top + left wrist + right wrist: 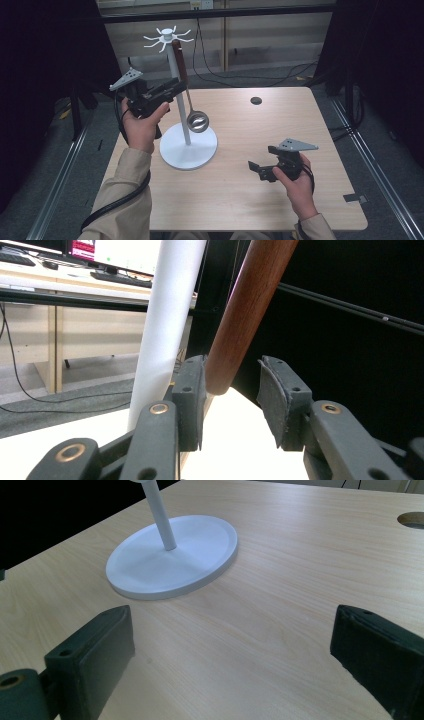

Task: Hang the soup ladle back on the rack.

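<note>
Pale wooden table (240, 200) carries a white stand (188, 145) where the ladle (197, 120) hangs, its brown handle (245, 315) between the left gripper's (232, 400) parted jaws, ungripped, while the right gripper (230, 660) waits wide open, empty.

I work in a lab or office: black curtains (45, 45) flank my wooden counter (260, 150), cables (250, 75) at 12 o'clock, monitors (125, 252) and keyboard (117, 277) beyond.

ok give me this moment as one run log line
left gripper: open, jaws around ladle handle | ladle: hanging on white stand | right gripper: open, over table
</note>
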The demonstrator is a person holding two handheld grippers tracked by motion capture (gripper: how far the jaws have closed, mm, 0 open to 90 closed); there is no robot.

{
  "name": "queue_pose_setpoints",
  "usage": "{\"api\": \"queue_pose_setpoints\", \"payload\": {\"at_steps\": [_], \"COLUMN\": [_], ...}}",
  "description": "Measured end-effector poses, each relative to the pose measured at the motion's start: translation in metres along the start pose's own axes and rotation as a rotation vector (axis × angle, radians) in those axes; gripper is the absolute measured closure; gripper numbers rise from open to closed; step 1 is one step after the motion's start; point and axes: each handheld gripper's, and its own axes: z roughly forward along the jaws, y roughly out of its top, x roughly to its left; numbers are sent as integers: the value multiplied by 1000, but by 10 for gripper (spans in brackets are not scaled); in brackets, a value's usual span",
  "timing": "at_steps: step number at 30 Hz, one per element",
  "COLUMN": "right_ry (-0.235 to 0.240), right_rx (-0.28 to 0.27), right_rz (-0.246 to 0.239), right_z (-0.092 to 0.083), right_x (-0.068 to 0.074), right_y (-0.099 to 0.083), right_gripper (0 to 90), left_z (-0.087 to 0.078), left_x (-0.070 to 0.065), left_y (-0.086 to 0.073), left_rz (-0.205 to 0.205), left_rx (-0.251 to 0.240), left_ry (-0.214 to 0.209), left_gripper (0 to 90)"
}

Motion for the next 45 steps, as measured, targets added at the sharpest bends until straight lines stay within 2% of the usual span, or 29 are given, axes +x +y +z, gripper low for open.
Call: {"api": "queue_pose_setpoints", "payload": {"at_steps": [3,8,12,13,19,21,31,35,45], "right_ry": [0,-2,-4,-3,-2,-3,-6,-12,-19], "right_rx": [-2,1,-1,-1,1,2,-4,-2,-6], "right_rz": [0,2,6,7,-4,-1,-1,3,11], "right_z": [0,-1,-1,-1,-1,-1,-4,-6,-8], "right_x": [0,-1,-1,0,0,1,2,1,0], "right_y": [0,0,0,0,0,0,0,-2,-2], "right_gripper": [36,35,35,35,36,36,36,35,36], "left_z": [0,-3,-6,-8,-12,-14,-17,-17,-23], "left_x": [-1,-1,0,0,2,3,2,3,6], "left_y": [-1,-2,-4,-4,-6,-7,-15,-19,-33], "left_rz": [0,28,26,35,42,62,70,72,74], "left_rx": [-4,10,10,13,17,31,50,65,76], "left_ry": [-1,12,27,40,52,61,104,103,133], "left_gripper": [626,605,584,573,484,459,305,248,189]}}
